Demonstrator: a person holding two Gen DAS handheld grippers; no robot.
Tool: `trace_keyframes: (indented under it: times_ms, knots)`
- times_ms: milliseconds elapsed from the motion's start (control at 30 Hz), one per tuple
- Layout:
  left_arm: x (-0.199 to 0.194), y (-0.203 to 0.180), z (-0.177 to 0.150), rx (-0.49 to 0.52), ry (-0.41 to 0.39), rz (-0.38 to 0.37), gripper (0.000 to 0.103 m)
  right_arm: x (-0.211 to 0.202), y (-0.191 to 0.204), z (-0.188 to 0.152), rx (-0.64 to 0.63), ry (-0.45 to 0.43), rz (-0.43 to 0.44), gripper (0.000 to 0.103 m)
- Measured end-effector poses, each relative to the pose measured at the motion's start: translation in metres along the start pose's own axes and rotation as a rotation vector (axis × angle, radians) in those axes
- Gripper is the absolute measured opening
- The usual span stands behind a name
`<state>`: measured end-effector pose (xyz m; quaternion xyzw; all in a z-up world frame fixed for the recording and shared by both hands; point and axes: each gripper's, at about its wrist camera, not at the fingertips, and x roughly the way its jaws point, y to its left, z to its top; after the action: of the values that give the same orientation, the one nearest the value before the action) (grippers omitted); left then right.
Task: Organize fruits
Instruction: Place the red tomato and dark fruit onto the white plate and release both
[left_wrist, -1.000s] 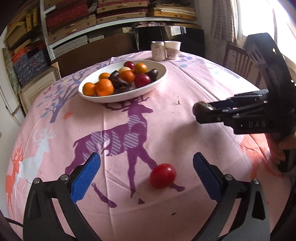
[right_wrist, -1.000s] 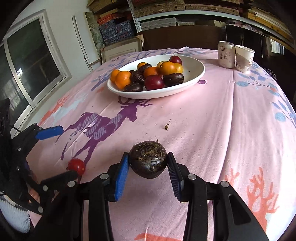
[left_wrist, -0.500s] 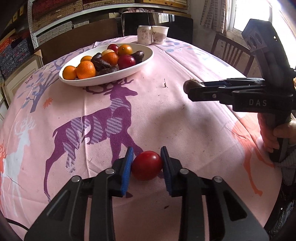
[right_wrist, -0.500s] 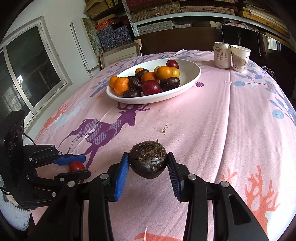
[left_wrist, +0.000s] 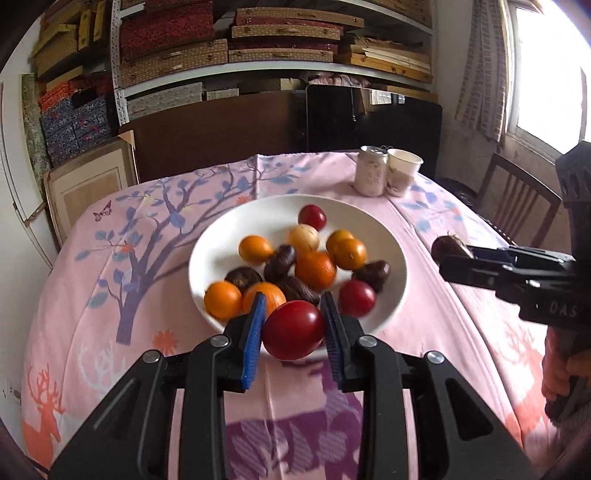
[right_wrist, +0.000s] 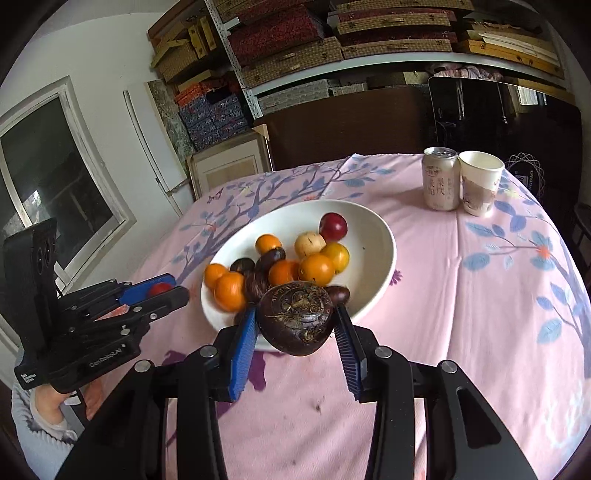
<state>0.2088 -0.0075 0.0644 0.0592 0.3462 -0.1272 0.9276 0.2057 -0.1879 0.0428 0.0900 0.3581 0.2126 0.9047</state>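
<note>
Above bowl (left_wrist: 391, 258): left tongs (left_wrist: 293, 325) clamp red fruit (left_wrist: 293, 329).

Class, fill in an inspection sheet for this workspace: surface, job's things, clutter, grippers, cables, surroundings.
Surface: pink printed tablecloth, small dark specks near the front.
Job's things: white bowl holding orange, red, dark and pale fruit; red fruit and dark fruit held above the cloth by the bowl's near rim.
Clutter: can and paper cup, side by side at the far edge.
Grippers: left gripper shut on red fruit; right gripper shut on dark fruit.
Cables: nothing seen.
Surroundings: shelves of boxes, chair, windows.
</note>
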Motion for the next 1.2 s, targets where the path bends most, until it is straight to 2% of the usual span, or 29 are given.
trace_keyframes:
  times_ms: [167,367,400,433,467,500,633,667,900,933,967,1000,1067,1200]
  knots:
    - [0.052,0.012,0.026,-0.041,0.016,0.044,0.03,0.056,0.001,0.027,-0.007,0.022,-0.031,0.042]
    - [0.087,0.024,0.034,-0.077,0.015,0.051,0.03,0.097,-0.012,0.047,0.034,0.023,-0.042,0.042]
    - [0.089,0.025,0.033,-0.082,0.01,0.053,0.031,0.1,-0.014,0.047,0.035,0.023,-0.046,0.043]
    - [0.091,0.025,0.032,-0.077,0.011,0.059,0.04,0.101,-0.015,0.045,0.033,0.017,-0.05,0.046]
    - [0.092,0.024,0.032,-0.068,0.007,0.069,0.05,0.101,-0.016,0.044,0.034,0.011,-0.053,0.06]
    - [0.091,0.024,0.032,-0.064,0.001,0.077,0.053,0.1,-0.018,0.044,0.039,0.0,-0.056,0.067]
    - [0.085,0.022,0.031,-0.062,-0.012,0.079,0.056,0.091,-0.013,0.044,0.037,-0.014,-0.054,0.067]
    - [0.083,0.02,0.03,-0.058,-0.017,0.087,0.06,0.088,-0.013,0.043,0.041,-0.019,-0.057,0.067]
    - [0.051,0.01,0.013,-0.041,-0.061,0.141,0.078,0.056,-0.01,0.025,0.052,-0.055,-0.095,0.081]
    - [0.045,0.009,0.01,-0.049,-0.068,0.149,0.092,0.051,-0.009,0.021,0.047,-0.06,-0.112,0.083]
    - [0.039,0.009,0.005,-0.054,-0.075,0.165,0.099,0.045,-0.007,0.016,0.038,-0.067,-0.138,0.091]
    - [0.035,0.008,0.001,-0.056,-0.075,0.174,0.099,0.039,-0.006,0.011,0.028,-0.076,-0.169,0.099]
    - [0.026,0.007,-0.008,-0.071,-0.058,0.175,0.099,0.028,-0.002,-0.001,0.01,-0.094,-0.229,0.099]
    - [0.012,0.01,-0.025,-0.133,-0.041,0.2,0.099,0.018,-0.001,-0.022,0.002,-0.052,-0.283,0.1]
